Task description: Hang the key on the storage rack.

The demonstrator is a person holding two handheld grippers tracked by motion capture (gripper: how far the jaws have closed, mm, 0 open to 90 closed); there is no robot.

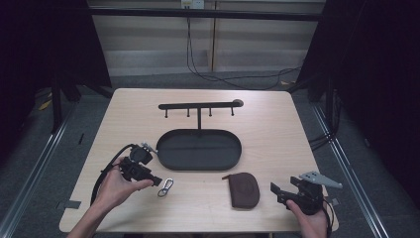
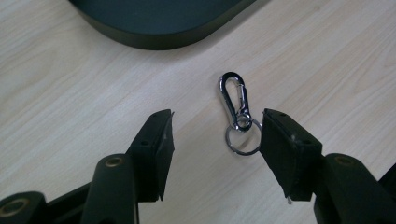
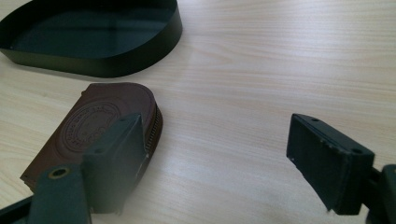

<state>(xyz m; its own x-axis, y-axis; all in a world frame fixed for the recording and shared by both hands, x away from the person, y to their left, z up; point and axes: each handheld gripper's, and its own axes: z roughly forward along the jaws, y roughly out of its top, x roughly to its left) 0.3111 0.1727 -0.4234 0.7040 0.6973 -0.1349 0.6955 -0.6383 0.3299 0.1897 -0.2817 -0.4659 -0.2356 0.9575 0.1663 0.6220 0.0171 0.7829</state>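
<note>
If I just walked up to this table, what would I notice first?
Probably the big black oval tray in the middle of the table, with a rack of hooks standing behind it. Then the shiny key clip lying between the open jaws of the left gripper, and the brown pouch near the right gripper.

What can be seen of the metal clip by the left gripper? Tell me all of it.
The carabiner clip is shiny, silver-coloured metal: a pear-shaped snap hook joined by a small swivel to a round split ring. It lies flat on the pale wooden table, just in front of the dark oval tray. The left gripper is open around it, not touching.
</note>
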